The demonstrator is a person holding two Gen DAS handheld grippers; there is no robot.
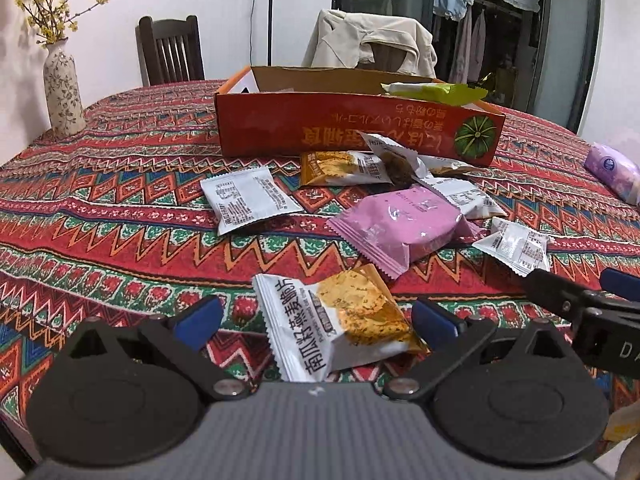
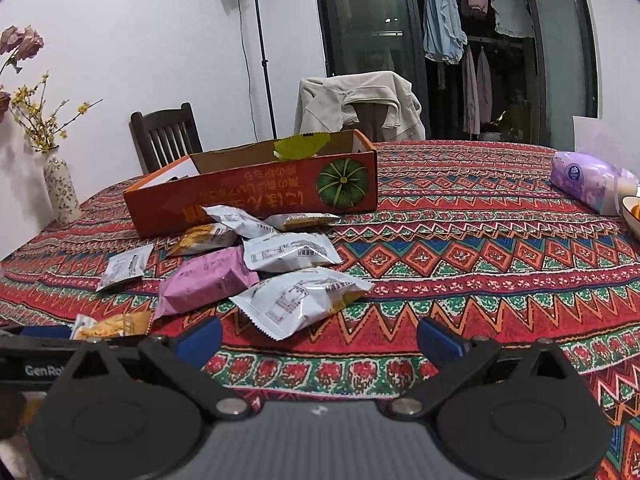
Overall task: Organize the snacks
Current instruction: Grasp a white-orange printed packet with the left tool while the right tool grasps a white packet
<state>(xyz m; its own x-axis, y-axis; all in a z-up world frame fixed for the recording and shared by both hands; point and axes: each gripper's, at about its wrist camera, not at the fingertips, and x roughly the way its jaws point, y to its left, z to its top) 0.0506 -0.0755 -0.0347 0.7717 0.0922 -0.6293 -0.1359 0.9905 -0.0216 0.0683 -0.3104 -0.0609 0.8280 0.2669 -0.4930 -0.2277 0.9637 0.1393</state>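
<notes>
Lying between the wide-apart left tongs (image 1: pixel 316 320), a cracker packet (image 1: pixel 340 320) printed "南瓜籽燕麦脆片" points its long axis toward the orange box (image 1: pixel 352 132) (pumpkin picture on its side). Right tongs (image 2: pixel 320 340) gape empty over the table (image 2: pixel 480 264), just short of a white packet (image 2: pixel 300 300).
</notes>
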